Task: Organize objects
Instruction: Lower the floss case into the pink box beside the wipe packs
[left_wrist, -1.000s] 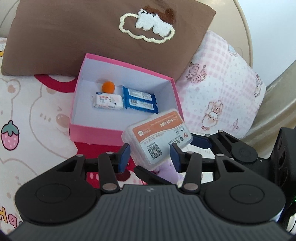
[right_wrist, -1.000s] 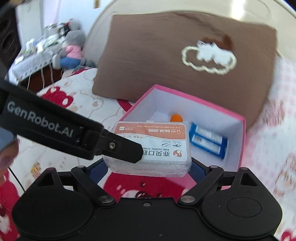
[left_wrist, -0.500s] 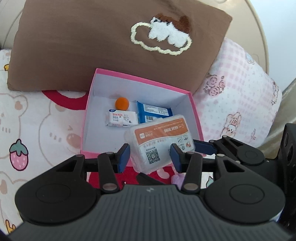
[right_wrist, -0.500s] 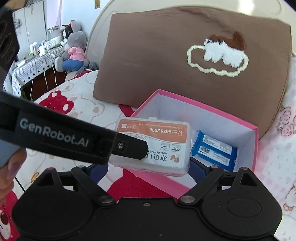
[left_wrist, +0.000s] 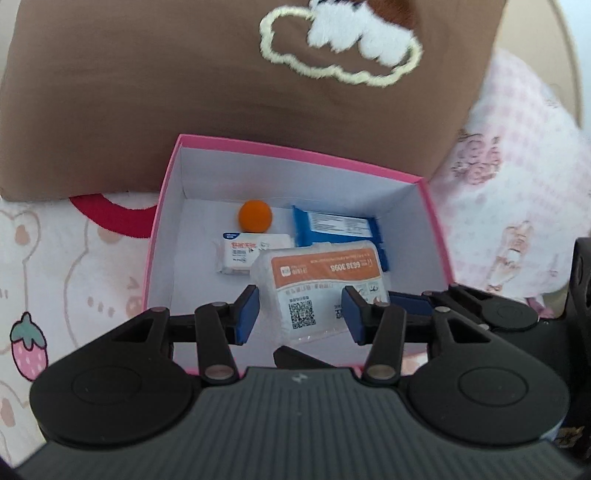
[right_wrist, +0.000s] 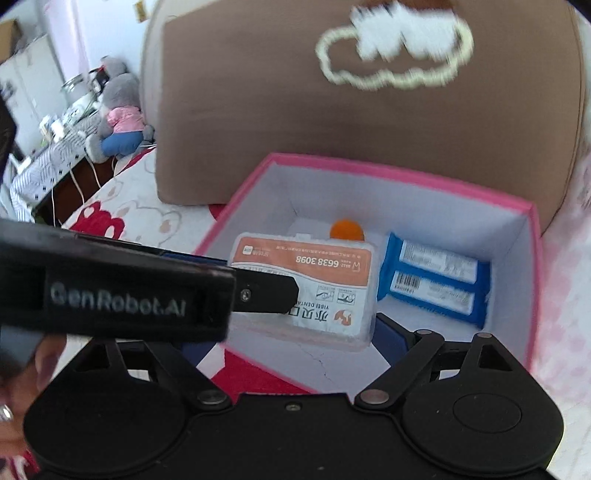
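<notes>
Spanning almost its full reach, the right gripper (right_wrist: 290, 339) has the clear plastic case (right_wrist: 314, 288) pinched end to end. Its right pad sits against one short end, and its jaws have just drawn in a touch with the case between them. The other pad is hidden behind the left gripper (left_wrist: 301, 315), which comes in from the side, much narrower. One of its fingers lies across the orange label, and I cannot tell whether its pads actually press on the case. The case's long axis runs straight across between the right gripper's pads, roughly along the near wall of the pink box (right_wrist: 406, 176), label up. It hangs above the near middle of the box, not resting on anything. Beyond it lie a white tissue pack (left_wrist: 240, 254) and an orange ball (left_wrist: 255, 216), with the blue packets (right_wrist: 436, 280) on the right. From here the bare floor looks to be directly below and to the near left, so I'd judge the move is straight down, keeping that orientation. The brown pillow (left_wrist: 147, 92) stands just behind the box.
</notes>
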